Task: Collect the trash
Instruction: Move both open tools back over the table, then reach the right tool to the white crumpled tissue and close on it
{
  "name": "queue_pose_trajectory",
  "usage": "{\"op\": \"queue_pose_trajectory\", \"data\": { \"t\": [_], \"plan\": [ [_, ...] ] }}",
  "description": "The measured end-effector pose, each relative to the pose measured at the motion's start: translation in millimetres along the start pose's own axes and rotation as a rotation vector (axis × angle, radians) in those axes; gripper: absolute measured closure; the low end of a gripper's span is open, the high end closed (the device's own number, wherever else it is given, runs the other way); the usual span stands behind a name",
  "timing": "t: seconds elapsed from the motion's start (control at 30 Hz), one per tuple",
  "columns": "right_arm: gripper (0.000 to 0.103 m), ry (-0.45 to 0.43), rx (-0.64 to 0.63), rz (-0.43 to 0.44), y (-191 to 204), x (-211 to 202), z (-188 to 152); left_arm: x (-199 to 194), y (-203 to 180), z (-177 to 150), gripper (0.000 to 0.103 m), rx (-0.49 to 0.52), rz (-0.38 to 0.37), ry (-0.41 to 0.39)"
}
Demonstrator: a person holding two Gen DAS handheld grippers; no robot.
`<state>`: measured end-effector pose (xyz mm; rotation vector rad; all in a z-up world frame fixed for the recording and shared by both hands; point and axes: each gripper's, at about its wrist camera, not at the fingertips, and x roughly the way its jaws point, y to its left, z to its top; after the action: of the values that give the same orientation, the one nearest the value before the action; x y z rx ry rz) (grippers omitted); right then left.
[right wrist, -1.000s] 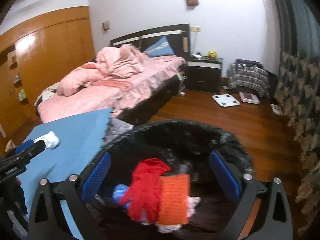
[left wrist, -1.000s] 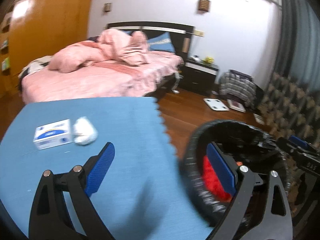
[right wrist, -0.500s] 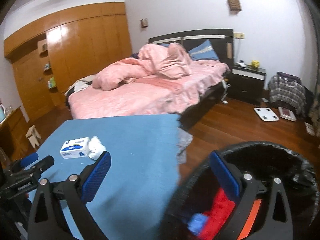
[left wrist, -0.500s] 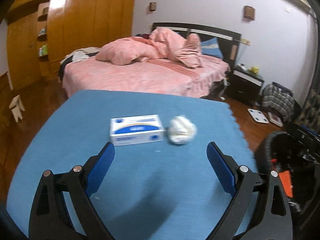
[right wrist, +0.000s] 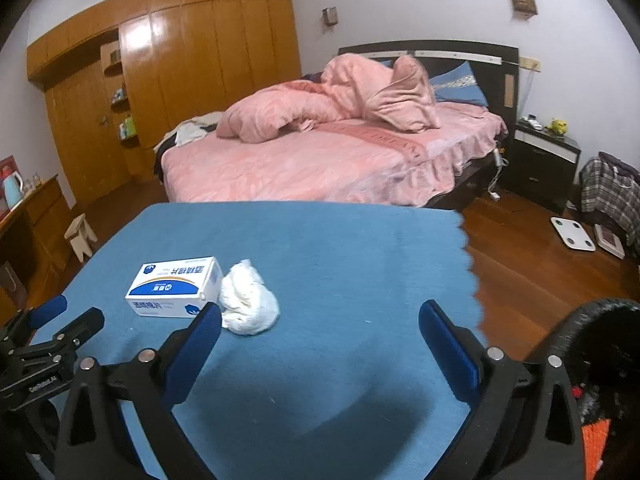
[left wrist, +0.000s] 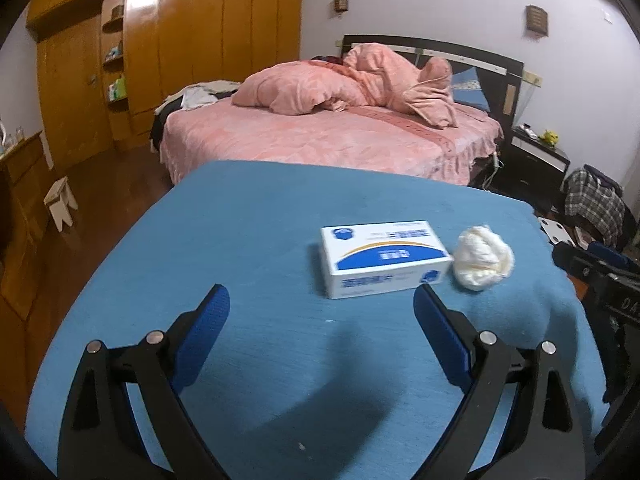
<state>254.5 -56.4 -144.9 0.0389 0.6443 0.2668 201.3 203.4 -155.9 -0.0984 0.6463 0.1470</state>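
In the left wrist view, the left tongs [left wrist: 320, 312] gaped empty over the blue counter [left wrist: 240, 240], the white-and-blue box [left wrist: 382, 258] at twelve o'clock and the crumpled tissue [left wrist: 484, 258] at one. In the right wrist view, the right tongs [right wrist: 320, 328] gaped empty too, tissue [right wrist: 248, 304] at eleven, bin [right wrist: 592, 344] at four. Judged step: reaching; next, close on the tissue.

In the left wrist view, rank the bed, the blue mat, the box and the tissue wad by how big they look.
1. Blue mat, nearest the camera, so inflated.
2. Bed.
3. Box.
4. Tissue wad.
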Motion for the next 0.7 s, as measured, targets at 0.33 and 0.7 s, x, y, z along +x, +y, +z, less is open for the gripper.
{"op": "queue_pose_trajectory", "data": {
  "t": [0.33,0.7],
  "plan": [
    [0.019,0.083,-0.041,0.041,26,46,0,10,10,0,0.012,-0.025,0.003,0.004],
    [0.071,0.168,-0.073,0.116,35,61,-8,21,5,6,0.013,-0.012,-0.011,0.030]
  ]
}}
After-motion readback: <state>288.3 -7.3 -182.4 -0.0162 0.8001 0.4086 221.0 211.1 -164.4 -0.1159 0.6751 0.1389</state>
